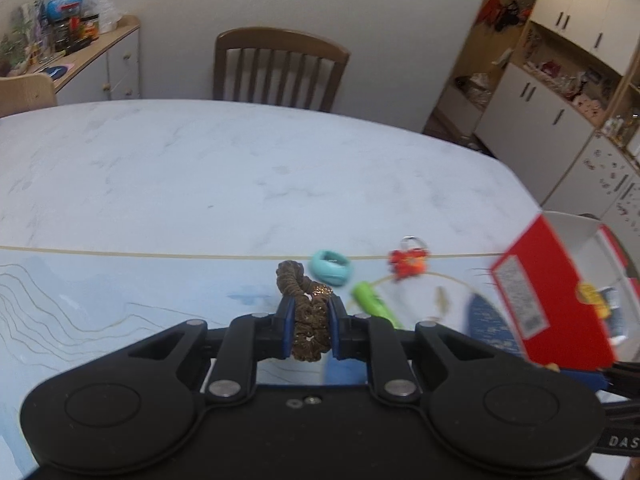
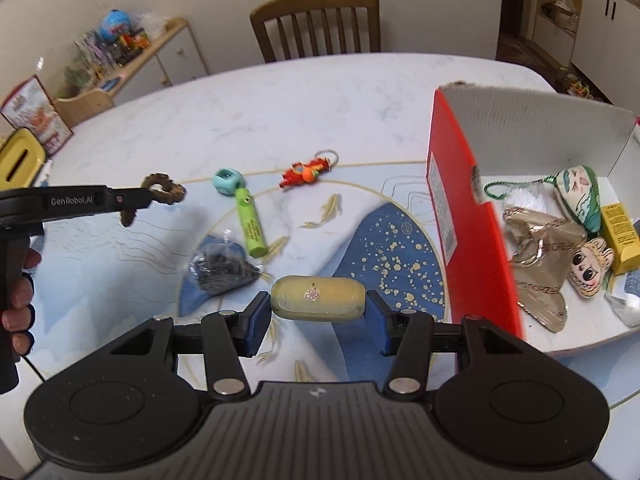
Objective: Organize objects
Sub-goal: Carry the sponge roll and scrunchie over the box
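Left gripper (image 1: pixel 312 322): blue pads pinch a brown glittery scrunchie (image 1: pixel 306 312) between them; its loop runs forward along the fingers and hangs above the table mat.
Right gripper (image 2: pixel 318 312): fingers spread wide and pressed on the two ends of a beige capsule-shaped case (image 2: pixel 318 298); its long axis lies crosswise, left to right, with a small flower mark facing up.
Hand (image 2: pixel 18 300): grips the left gripper's handle at the left edge of the right wrist view.
On the mat: a black item in clear wrap (image 2: pixel 222 266) just left of the case; a green tube (image 2: pixel 250 226) pointing away from the camera, its far end touching a teal ring-shaped toy (image 2: pixel 227 181); an orange-red keychain (image 2: pixel 308 170) farther back.
Red box (image 2: pixel 452 184): open-topped, to the right of the case; inside lie a shiny tan wrapper (image 2: pixel 540 264), a doll-face charm (image 2: pixel 590 268), a green-edged pouch (image 2: pixel 580 192) and a yellow carton (image 2: pixel 622 236).
Open room: bare marble table (image 2: pixel 300 104) beyond the keychain, up to the wooden chair (image 2: pixel 318 20).
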{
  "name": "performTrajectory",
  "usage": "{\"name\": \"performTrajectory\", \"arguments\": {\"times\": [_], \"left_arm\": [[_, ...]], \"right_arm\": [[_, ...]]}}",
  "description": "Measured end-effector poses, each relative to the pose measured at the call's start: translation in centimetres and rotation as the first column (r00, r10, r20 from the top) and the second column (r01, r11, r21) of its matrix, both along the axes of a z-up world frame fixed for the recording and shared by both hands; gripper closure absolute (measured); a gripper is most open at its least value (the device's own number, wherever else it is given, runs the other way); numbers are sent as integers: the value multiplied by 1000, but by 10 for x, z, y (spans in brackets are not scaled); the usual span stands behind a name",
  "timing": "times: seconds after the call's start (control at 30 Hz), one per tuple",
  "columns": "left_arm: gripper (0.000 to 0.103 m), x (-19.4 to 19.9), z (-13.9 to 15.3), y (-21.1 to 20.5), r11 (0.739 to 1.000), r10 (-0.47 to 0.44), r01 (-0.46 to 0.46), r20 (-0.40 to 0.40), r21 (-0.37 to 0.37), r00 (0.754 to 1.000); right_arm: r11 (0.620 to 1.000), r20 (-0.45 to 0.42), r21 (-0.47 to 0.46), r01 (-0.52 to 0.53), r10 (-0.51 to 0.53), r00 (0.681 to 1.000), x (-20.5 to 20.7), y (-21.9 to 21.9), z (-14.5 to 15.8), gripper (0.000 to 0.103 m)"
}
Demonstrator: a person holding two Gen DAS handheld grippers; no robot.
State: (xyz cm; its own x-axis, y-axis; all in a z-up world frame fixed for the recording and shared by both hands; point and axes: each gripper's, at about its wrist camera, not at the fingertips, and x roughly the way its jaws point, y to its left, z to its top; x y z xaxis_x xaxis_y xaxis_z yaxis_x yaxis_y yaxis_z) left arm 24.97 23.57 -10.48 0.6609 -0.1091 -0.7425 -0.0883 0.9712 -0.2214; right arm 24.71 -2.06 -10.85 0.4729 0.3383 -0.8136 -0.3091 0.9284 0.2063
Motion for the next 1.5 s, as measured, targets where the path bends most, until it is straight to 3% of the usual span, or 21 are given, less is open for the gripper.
{"name": "performTrajectory", "arguments": {"times": [0.3,0.6,1.2,1.5], "left_arm": [[88,-20,49,-54,995,-97,99,45,-24,994],[88,-22,80,-125,982,-175,182,103,-53,979],[88,23,73,-262,957,-287,290,98,-15,953],[88,58,65,-310,948,-318,318,74,12,945]], "right_arm": [[997,57,56,-47,44,997,-16,-36,38,53],[996,88,90,-26,18,996,-15,-98,58,53],[998,118,16,58,-60,991,16,-220,44,53],[998,105,-9,69,-68,992,38,-257,32,53]]}}
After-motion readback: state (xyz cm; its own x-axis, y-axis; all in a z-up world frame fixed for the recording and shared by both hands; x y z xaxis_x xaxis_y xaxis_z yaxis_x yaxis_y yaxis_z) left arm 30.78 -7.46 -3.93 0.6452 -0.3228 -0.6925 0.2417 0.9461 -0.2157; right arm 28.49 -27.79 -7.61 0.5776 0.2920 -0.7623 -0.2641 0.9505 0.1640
